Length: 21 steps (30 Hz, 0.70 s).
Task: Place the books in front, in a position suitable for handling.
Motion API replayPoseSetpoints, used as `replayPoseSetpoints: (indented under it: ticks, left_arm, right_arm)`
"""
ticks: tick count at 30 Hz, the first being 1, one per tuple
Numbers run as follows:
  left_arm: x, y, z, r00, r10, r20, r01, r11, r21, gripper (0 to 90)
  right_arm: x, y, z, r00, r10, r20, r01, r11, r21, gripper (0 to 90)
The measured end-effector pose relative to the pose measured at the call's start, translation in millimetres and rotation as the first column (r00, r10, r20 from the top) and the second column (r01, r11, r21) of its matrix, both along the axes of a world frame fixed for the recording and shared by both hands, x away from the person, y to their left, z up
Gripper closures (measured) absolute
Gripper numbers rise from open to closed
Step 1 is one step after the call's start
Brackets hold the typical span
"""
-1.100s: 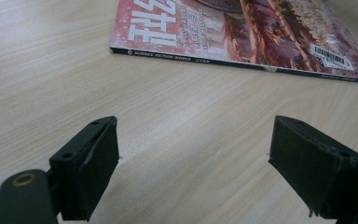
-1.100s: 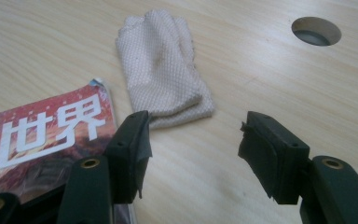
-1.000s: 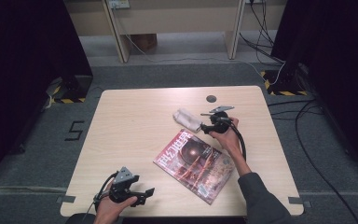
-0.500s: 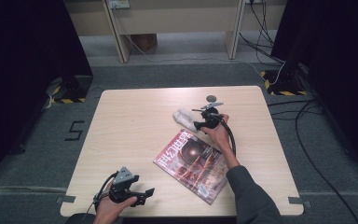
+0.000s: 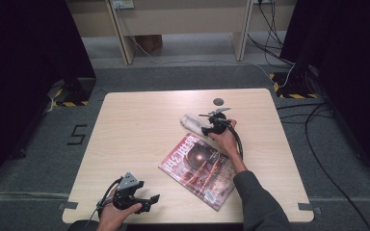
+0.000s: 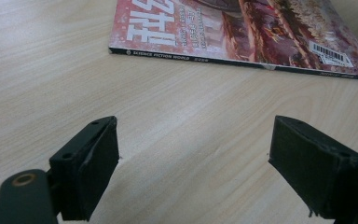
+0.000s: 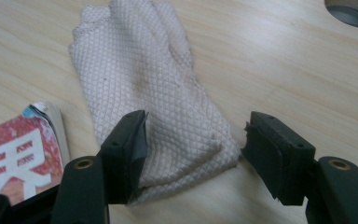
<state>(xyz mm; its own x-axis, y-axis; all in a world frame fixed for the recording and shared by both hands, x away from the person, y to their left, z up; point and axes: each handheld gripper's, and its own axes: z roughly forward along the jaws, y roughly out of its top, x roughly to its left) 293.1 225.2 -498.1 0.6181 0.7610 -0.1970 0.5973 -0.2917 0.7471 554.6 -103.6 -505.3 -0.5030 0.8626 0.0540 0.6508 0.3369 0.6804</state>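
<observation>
The right gripper (image 7: 193, 149) is being held with its jaws spread around the near end of a folded, pale pink, waffle-textured cloth (image 7: 149, 98), the pads not yet pressing. The jaws have just been opening. The cloth is lying on the light wooden table (image 5: 139, 125), at twelve o'clock from a glossy red magazine (image 5: 197, 168). Being soft, light and limp, it is best pinched across this folded end. "SCIENCE FICTION WORLD" is being shown on the magazine's spine. The left gripper (image 6: 193, 163) is resting spread, empty.

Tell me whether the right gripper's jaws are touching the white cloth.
Cannot tell. In the right gripper view the right gripper stands open around the near end of the cloth; its left jaw overlaps the fabric, but no plain contact or gap shows.
</observation>
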Motion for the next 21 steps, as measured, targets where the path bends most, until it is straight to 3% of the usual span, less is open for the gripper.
replayPoseSetpoints:
  ticks: [13, 21]
  left_arm:
    - [0.5, -0.9, -0.6, 1.0000, -0.001, -0.006, 0.001, 0.9999, 0.011, 15.2]
    - [1.0, -2.0, -1.5, 1.0000, 0.001, -0.006, -0.001, 1.0000, 0.007, 15.3]
  right_arm:
    - [-19.0, -65.1, 3.9, 0.9990, -0.045, -0.004, 0.045, 0.998, -0.035, 40.2]
    - [-47.2, -101.4, 8.2, 0.9986, -0.053, -0.010, 0.052, 0.995, -0.085, 40.7]
